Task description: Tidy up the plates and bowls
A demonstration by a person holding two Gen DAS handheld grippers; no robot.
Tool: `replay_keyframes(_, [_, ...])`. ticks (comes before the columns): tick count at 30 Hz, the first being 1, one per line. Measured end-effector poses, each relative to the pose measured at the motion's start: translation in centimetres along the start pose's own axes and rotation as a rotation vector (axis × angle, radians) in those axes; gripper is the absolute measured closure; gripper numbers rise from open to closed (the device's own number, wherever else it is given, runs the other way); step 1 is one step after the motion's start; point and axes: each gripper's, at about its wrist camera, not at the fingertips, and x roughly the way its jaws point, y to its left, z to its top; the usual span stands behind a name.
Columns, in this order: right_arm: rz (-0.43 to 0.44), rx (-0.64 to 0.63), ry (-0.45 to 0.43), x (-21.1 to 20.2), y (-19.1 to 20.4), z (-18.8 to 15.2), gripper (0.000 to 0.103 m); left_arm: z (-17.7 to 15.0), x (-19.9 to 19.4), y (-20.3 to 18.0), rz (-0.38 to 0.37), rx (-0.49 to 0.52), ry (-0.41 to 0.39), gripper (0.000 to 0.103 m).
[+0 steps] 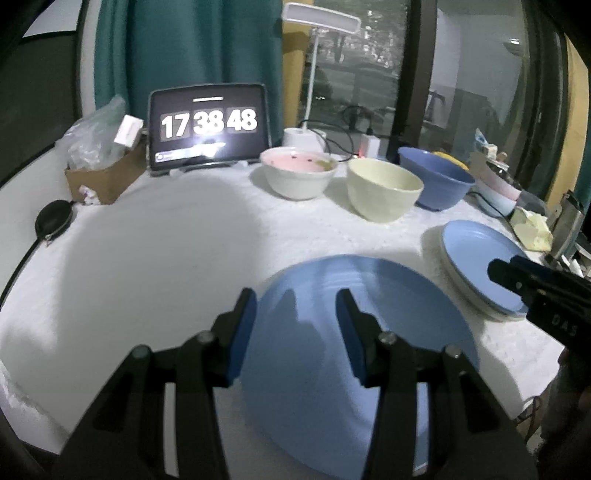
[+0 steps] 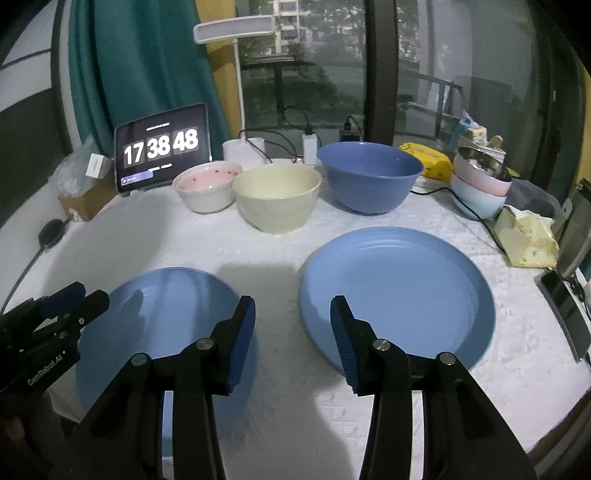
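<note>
Left gripper [image 1: 295,314]: jaws apart, lower centre of the left wrist view, over the near blue plate [image 1: 369,332].
Right gripper [image 2: 291,317]: jaws apart, lower centre of its own view, between that plate [image 2: 166,314] and the second blue plate [image 2: 399,291] (this one on the right).
Bowls, upper middle row: pink-lined [image 2: 207,184], cream [image 2: 277,195], blue [image 2: 369,177].
Tablet clock [image 2: 162,146], upper left.

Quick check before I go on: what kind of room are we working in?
Probably a home room beside a balcony window: teal curtain, desk lamp, and a cloth-covered table with bowls and a tablet clock.
</note>
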Motion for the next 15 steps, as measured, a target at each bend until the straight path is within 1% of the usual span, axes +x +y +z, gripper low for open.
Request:
replay_keyframes(7, [0.013,-0.015,0.029,1.1,1.1,-0.3,0.058,-0.8,0.6,1.4,0.041,-0.016,0.013,0.057])
replay_keyframes(15, [0.026,-0.017,0.057,2.3,1.7,-0.8,0.058,-1.4,1.6,2.1,0.043,-0.024,0.043,0.057])
